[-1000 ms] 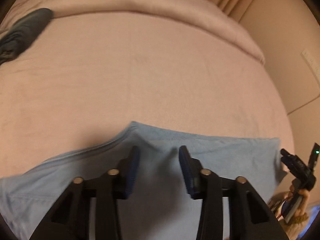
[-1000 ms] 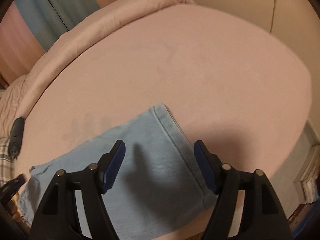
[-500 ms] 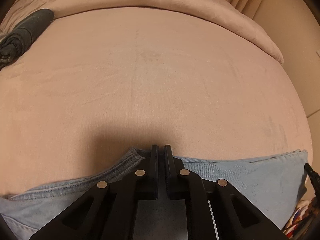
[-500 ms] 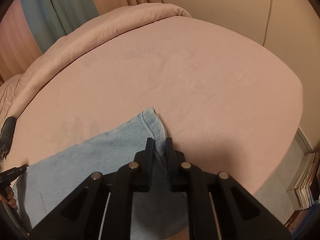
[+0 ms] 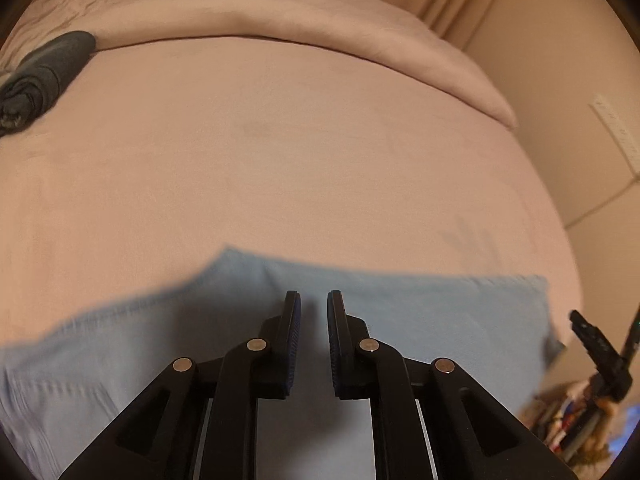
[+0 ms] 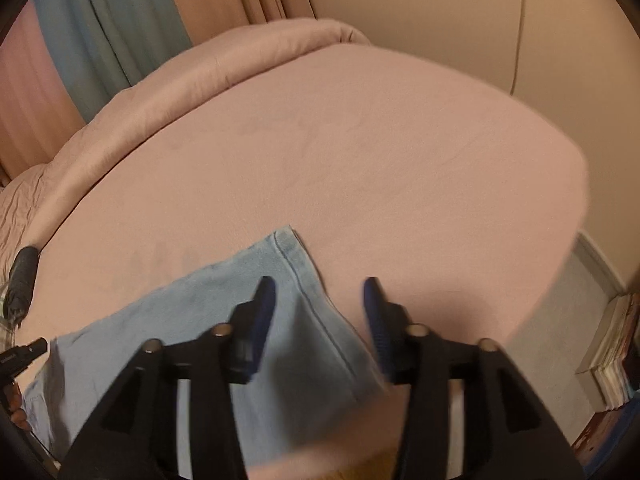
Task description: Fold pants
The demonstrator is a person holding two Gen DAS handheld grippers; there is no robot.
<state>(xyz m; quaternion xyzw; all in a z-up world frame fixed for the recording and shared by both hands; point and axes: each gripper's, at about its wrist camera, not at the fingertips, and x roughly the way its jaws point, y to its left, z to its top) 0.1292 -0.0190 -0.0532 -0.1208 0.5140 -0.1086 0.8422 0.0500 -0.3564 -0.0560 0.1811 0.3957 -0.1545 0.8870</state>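
Left tool (image 5: 313, 304) barely parted; right tool (image 6: 320, 300) gaping over pants (image 6: 224, 304) hem

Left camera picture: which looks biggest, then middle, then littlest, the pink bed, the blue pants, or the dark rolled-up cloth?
1. Bed: it fills most of the picture.
2. Pants: a wide blue strip, partly hidden by the left gripper.
3. Dark cloth: smallest, though it lies farther from the camera, so its true size is unsure.
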